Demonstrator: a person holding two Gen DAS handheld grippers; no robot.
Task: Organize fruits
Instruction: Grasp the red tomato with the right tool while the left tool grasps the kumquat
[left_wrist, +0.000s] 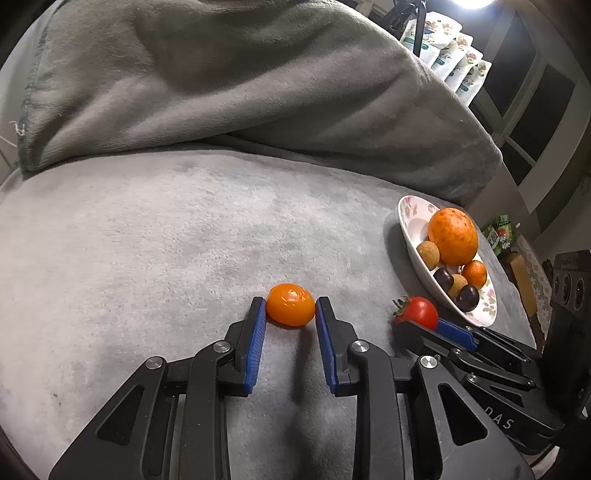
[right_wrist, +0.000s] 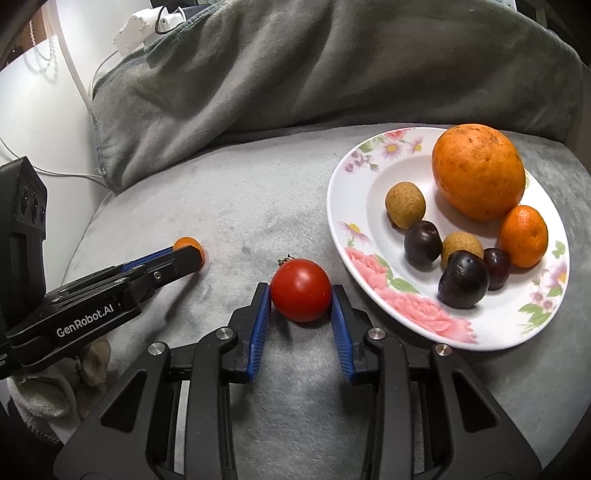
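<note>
A grey fleece blanket (left_wrist: 184, 221) covered the bench, bunched into a thick fold along the back, with a lamp glaring at the upper right of the left wrist view. On the flat part, the left gripper (left_wrist: 290, 308) was closed on a small tangerine (left_wrist: 290, 305), its blue pads pressed against both sides while the fruit rested on the blanket. Near it to the right, the right gripper (right_wrist: 301, 295) gripped a tomato (right_wrist: 301, 290) the same way, the fingers (right_wrist: 260, 321) snug on either flank and the green stem pointing away to the left. Just beside the tomato lay a flowered plate (right_wrist: 406, 306), apart from both grippers. It held a big orange (right_wrist: 478, 170), a smaller tangerine touching it, two tan round fruits and three dark purple ones clustered toward the near rim. At the lower left of the right wrist view a gloved hand (right_wrist: 44, 387) showed under the left gripper's body.
</note>
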